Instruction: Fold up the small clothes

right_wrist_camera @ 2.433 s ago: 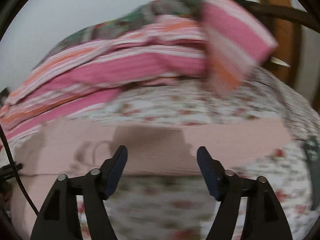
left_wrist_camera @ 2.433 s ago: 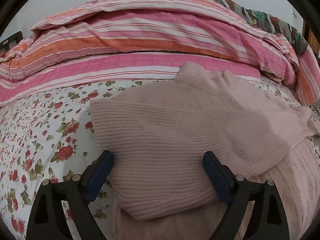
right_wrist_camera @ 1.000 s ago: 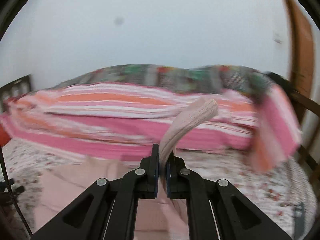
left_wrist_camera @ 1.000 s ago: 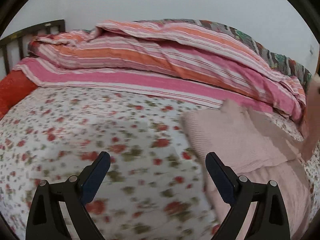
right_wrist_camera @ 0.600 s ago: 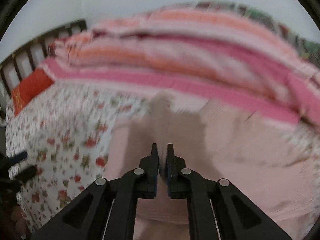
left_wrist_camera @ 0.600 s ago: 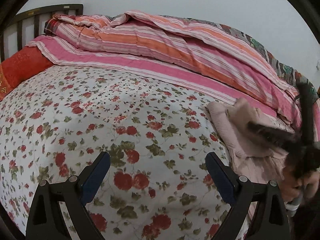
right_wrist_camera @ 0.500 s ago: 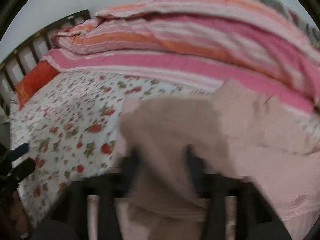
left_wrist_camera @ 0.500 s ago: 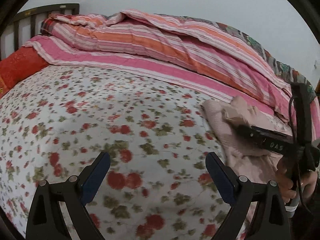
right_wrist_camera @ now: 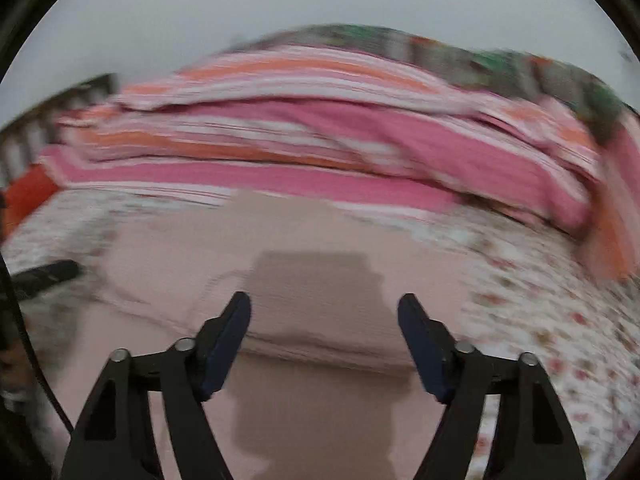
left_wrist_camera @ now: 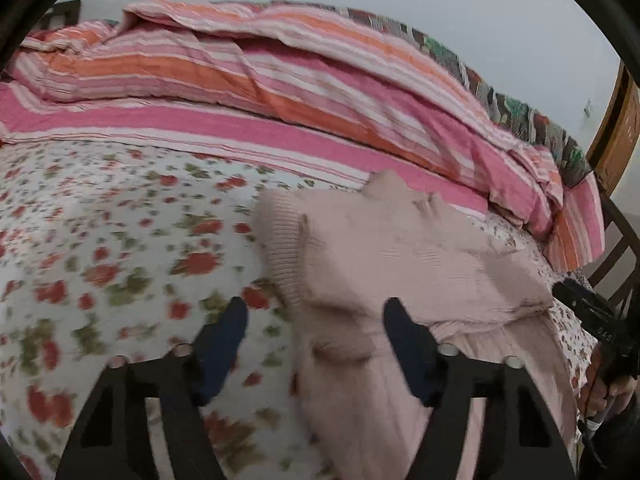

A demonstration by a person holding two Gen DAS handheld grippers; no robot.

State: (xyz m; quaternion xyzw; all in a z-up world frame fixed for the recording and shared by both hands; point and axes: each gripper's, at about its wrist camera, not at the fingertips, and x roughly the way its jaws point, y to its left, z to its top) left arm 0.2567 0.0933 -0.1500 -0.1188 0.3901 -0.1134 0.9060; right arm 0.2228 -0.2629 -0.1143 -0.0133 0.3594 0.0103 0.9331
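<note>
One pink sweater (left_wrist_camera: 400, 264) lies on the bed (left_wrist_camera: 100, 240), partly folded, with a layer doubled over its top, which looks like why it sits bunched at 12 o'clock from both tongs. Left tongs (left_wrist_camera: 314, 322) are spread wide at its left edge, gripping nothing. Right tongs (right_wrist_camera: 324, 312) are also released, hovering over it. One striped quilt (left_wrist_camera: 280, 92) is heaped behind.

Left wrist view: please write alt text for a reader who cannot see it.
A pale pink knit sweater, partly folded, lies on a floral bedsheet, with the open left gripper over its near edge. A pink and orange striped quilt is heaped behind.
</note>
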